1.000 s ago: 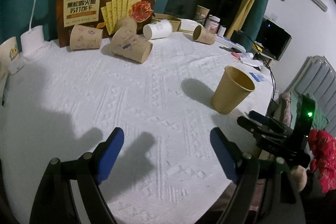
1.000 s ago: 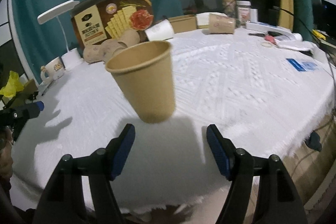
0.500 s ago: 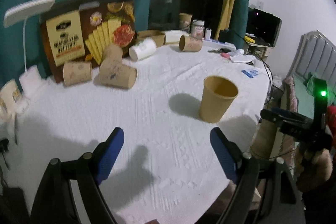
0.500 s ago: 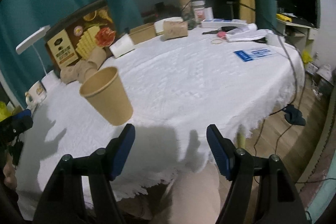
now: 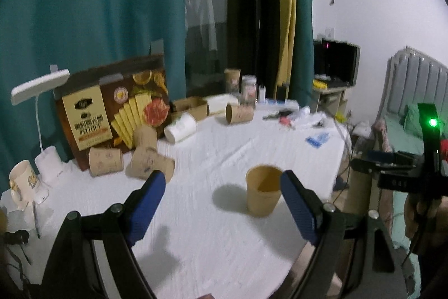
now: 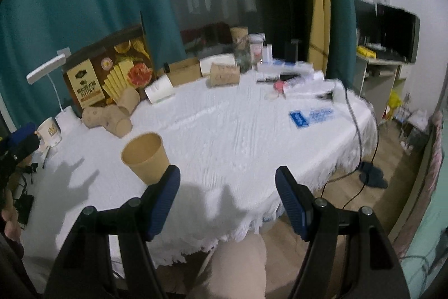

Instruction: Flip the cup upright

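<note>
One cup [image 5: 263,194] stands upright on the table [image 5: 218,237], just ahead of the left gripper [image 5: 221,203] and ahead-left of the right gripper [image 6: 226,198]. Both spread, empty. Flip looks done; next move: withdraw clear.

A home bedroom: green curtains [image 5: 92,18] far beyond the jaws, bed [image 5: 403,128] off right, snack-covered table [image 6: 238,136] ahead.

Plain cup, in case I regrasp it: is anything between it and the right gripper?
Nothing visible. The plain cup stands upright on the tablecloth, just left of the open right gripper, with only bare cloth between them.
</note>
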The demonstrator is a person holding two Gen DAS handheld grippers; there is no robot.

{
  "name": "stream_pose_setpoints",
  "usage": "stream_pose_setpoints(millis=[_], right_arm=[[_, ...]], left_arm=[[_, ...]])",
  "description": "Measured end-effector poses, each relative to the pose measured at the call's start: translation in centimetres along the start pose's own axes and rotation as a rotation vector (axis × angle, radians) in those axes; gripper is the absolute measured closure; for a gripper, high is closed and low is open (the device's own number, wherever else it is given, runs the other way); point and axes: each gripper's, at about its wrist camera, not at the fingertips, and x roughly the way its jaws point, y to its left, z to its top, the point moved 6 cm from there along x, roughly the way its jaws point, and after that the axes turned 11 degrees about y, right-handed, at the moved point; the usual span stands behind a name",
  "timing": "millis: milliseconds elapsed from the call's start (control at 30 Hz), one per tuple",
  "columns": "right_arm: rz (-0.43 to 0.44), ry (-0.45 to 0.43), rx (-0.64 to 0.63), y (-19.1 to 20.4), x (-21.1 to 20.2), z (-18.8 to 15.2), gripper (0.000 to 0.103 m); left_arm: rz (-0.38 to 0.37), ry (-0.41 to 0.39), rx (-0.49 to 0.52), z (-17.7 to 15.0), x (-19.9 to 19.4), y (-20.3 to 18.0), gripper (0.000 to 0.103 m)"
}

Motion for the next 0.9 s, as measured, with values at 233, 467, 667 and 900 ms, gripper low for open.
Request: stream_pose_setpoints(millis=[233,467,667,900], right_arm=[[-0.016,-0.126,-0.052,0.9,-5.3,2.9,0.032],[-0.036,-0.261,-0.103,2.0,-10.7,5.3,0.031],[-0.013,-0.330,-0.110,2.9,-14.5,5.8,0.022],[0.019,-0.383,-0.106,4.2,-17.3,4.8,0.010]], left_arm=[[0.004,-0.114,0.024,3.1,-3.4,-0.8,0.011],[0.016,-0.241,0.042,5.3,-7.2,-1.4,0.009],[0.091,-0.322,0.041,5.8,-9.7,-1.2,0.000],[0.098,-0.368,0.015,5.0,-11.4,-0.2,0.000]])
